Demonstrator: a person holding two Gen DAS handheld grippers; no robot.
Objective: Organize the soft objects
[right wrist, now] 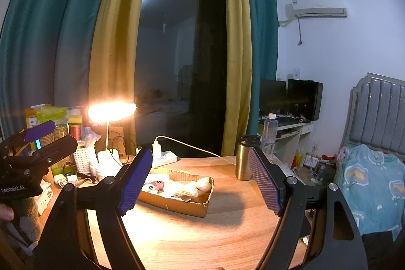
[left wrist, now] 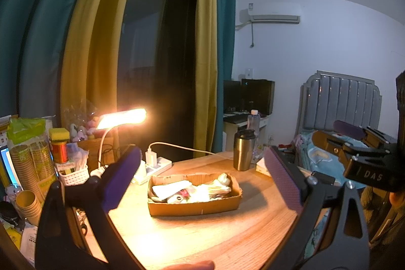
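Lying in a shallow brown cardboard tray (left wrist: 195,206) are the pale soft objects (left wrist: 200,190), a jumble of white cloth-like pieces and a small pink-and-white plush piece (right wrist: 154,186). The tray's long axis runs across the left wrist view, from one finger toward the other, slightly tilted; in the right wrist view it slants away from the left finger toward the middle. It sits on the round wooden table (left wrist: 202,239), ahead of and between the fingers of both grippers, touched by neither.

The left gripper (left wrist: 202,176) hovers above the table with its purple-padded jaws wide apart and nothing between them. The right gripper (right wrist: 201,181) is held level beside it, jaws likewise spread wide and holding nothing. Each gripper shows at the edge of the other's view.

Beyond the tray, a steel travel mug (left wrist: 243,149) stands upright near the right-hand finger of each gripper, with a clear plastic bottle (left wrist: 254,122) behind it. A lit white desk lamp (left wrist: 121,118) glows beyond the left-hand fingers, beside a white power strip (left wrist: 157,165).
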